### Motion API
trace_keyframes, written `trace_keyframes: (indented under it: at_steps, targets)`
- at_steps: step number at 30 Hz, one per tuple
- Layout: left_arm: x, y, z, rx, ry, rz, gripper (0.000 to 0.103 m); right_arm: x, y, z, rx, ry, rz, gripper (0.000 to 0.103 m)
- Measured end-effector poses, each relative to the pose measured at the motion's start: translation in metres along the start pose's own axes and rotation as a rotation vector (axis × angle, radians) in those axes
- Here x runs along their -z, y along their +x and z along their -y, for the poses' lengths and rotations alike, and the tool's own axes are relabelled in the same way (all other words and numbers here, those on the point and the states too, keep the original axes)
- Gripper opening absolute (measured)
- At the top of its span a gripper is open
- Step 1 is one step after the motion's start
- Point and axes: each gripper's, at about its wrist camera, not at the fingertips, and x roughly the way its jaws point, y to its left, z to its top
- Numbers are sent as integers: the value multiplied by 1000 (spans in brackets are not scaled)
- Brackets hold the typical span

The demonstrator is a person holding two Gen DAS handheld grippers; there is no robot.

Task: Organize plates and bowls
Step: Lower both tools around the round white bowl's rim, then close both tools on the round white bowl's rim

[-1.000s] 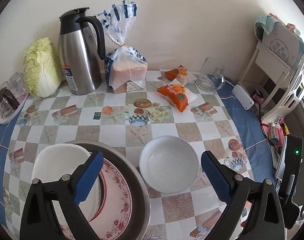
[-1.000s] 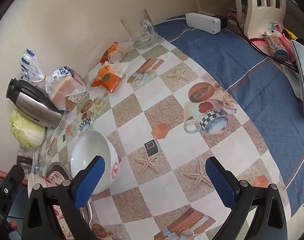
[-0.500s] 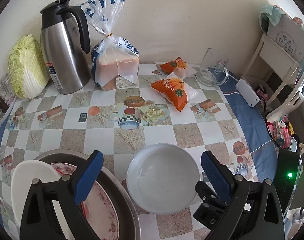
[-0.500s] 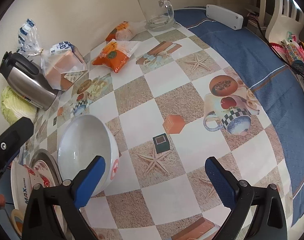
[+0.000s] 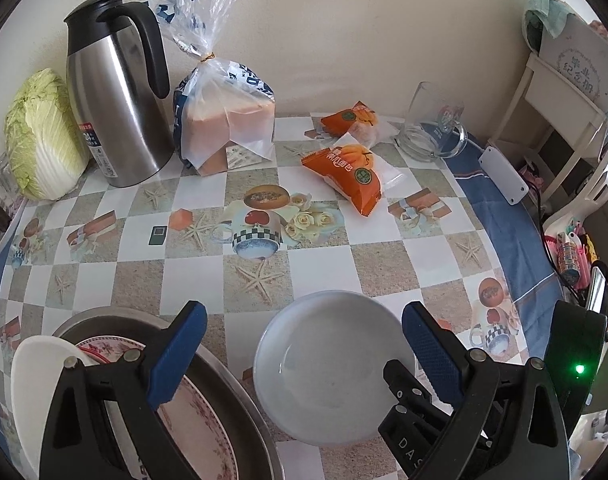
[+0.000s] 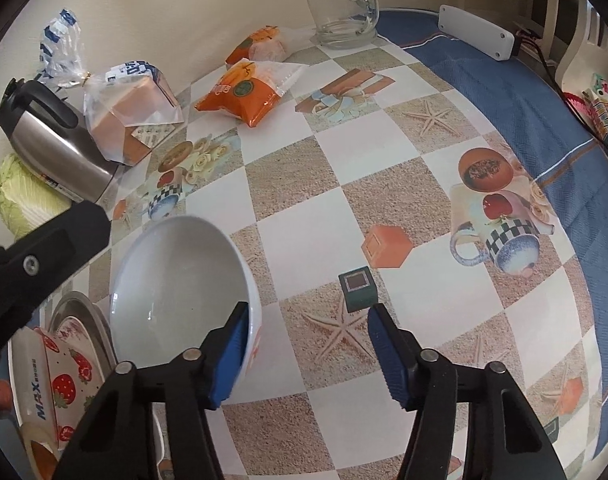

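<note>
White bowl (image 6: pixel 171 280) on the checked tablecloth (image 6: pixel 384 184), beside the steel basin (image 5: pixel 239 392) of plates; my right gripper (image 6: pixel 308 350), jaws just narrowed, straddles its near rim, unclamped; my left gripper (image 5: pixel 304 344) gapes wide, empty.

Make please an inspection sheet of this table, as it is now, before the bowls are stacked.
Surface: checkered tablecloth with a blue border, no spills seen.
Job's things: white bowl stands alone on the cloth; steel basin beside it holds a floral plate and a strawberry bowl.
Clutter: steel jug, bread bag, cabbage, snack packets, glass mug.
Grippers: left tool open, holding nothing; right tool has just been closing, the white bowl's near rim between its pads, not yet clamped.
Cables: black cable by the white box.
Surroundings: plain wall, white shelf.
</note>
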Motion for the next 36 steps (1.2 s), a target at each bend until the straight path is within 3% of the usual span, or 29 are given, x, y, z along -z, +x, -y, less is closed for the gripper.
trace_keyframes:
  at_steps: [4,10,17,19,28,31,36]
  targets:
    - [0,0,0,-10,2,1,98,0,-3,-4,-25,-4,11,30]
    - [2,2,3,-2,4,-5,98,0,-8,2,-24,17,29,11]
    - [5,6,10,35,5,-23,96,-2,-13,15,-19,53,48,9]
    - [6,8,11,37,6,-31,81,-2,-14,17,-14,59,51,10]
    - [15,32,7,54,-12,-110,45,-1,-16,22,-16,76,56,10]
    - [19,40,7,54,-15,-134,35,-1,-15,22,-18,78,56,10]
    - [24,51,7,52,-14,-167,32,0,-12,22,-24,83,46,10]
